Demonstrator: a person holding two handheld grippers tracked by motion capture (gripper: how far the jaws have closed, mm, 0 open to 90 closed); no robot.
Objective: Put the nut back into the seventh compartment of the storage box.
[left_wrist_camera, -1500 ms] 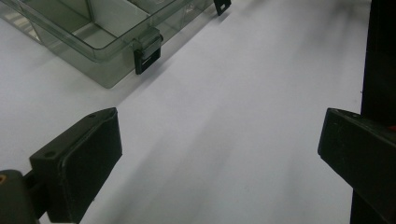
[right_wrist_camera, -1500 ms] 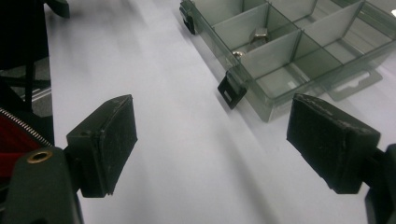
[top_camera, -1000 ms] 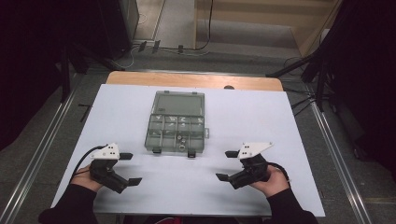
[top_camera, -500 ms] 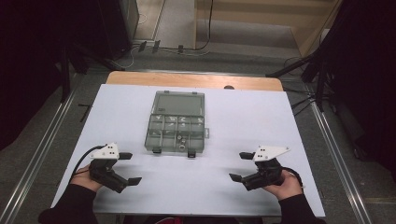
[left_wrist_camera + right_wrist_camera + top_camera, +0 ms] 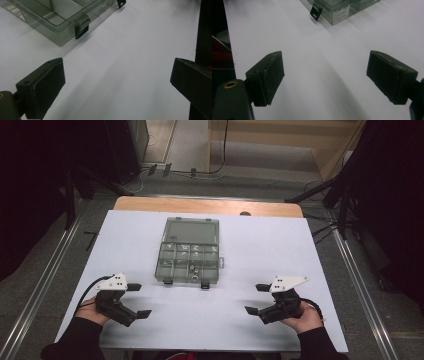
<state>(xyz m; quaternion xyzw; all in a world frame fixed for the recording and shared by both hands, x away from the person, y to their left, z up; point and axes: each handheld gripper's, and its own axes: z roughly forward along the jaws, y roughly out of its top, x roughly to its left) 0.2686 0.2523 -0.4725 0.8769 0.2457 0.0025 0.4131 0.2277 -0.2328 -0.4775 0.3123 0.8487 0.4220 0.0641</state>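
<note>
A clear plastic box [image 5: 191, 251] with small compartments sat near the middle of the white table [image 5: 280, 245], its lid closed and its two black latches [image 5: 205, 284] hanging off the near edge, apparently unfastened. From the person's seat it lay at about twelve o'clock. The left claw [image 5: 138, 299] hovered low at about eight o'clock from the box, jaws spread wide and holding nothing. The right claw [image 5: 256, 298] sat at about four o'clock from it, jaws likewise spread and empty. Both were well apart from the box.

The step in hand looked like the approach to the box, probably to work the latches or lift the lid. To do it well, each claw would have needed to travel toward twelve o'clock and a little inward, keeping low and level so the jaws met the near edge squarely. In the left claw's own view a latch [image 5: 82, 27] lay ahead at about eleven o'clock; in the right claw's view the other latch [image 5: 316, 11] hung at about twelve o'clock. A sound plan would have been to steady the light box with one claw while the other worked at the lid, since it would likely slide on the smooth tabletop. Small parts lay in the compartments [image 5: 190, 265], so any lift should have been gentle and free of tilt.
</note>
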